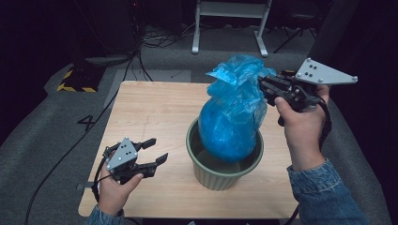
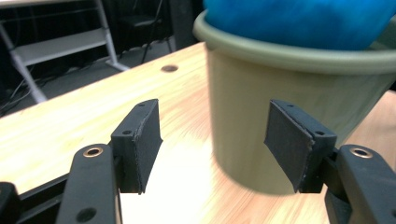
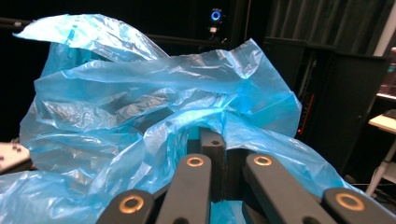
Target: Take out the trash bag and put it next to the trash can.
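At the left of the high view, the person's left hand (image 1: 114,187) is holding the left gripper (image 1: 155,151) low over the wooden table (image 1: 155,108), near its front left corner, with the 2 black jaws pointing toward the green pot (image 1: 225,174) and standing well apart with nothing between them. In the left gripper view those same jaws are spreading wide over the bare wood, the ribbed wall of the green pot (image 2: 289,121) is showing just beyond the gap between the pads, apart from both of them, and the blue mass of the bag (image 2: 299,21) is bulging above the pot's rim. Moving to the middle, the green pot is standing upright on the table, a little right of centre and near the front edge. The blue plastic bag (image 1: 230,124) is hanging with its rounded, full bottom inside the pot's mouth, most of its body is rising above the rim, and its crumpled neck is leaning up toward the right. At the right, the person's right hand (image 1: 302,129), in a denim sleeve, is holding the right gripper (image 1: 264,86) raised above the table, its jaws clamped tight on the bag's gathered top. In the right gripper view the 2 jaws are pressing together on the thin film, and the blue plastic bag (image 3: 140,102) is billowing over and around them.
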A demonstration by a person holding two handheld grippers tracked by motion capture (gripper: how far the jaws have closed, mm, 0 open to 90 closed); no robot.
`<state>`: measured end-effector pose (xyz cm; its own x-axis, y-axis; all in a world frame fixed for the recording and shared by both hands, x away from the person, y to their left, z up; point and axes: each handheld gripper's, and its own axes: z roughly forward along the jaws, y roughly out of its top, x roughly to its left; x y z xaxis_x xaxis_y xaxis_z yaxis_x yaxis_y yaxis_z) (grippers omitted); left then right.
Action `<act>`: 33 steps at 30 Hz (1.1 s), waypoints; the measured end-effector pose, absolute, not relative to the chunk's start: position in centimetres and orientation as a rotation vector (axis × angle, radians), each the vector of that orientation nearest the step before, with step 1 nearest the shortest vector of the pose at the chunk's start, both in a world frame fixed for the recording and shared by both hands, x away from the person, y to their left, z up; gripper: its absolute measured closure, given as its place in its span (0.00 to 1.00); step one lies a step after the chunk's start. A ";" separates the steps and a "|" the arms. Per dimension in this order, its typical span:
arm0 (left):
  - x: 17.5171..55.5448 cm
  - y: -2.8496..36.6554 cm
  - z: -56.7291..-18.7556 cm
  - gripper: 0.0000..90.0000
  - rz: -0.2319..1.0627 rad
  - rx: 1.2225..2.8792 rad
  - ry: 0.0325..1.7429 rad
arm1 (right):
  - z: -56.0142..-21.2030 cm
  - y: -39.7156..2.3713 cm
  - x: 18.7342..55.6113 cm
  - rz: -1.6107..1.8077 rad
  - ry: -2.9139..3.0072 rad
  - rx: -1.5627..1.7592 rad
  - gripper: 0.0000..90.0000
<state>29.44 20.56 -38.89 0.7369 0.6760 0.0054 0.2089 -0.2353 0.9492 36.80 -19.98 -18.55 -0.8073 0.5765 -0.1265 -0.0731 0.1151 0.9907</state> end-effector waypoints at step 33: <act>30.5 21.3 -45.3 0.39 0.453 1.892 0.815 | -20.5 -33.7 40.2 1.467 1.754 0.872 1.00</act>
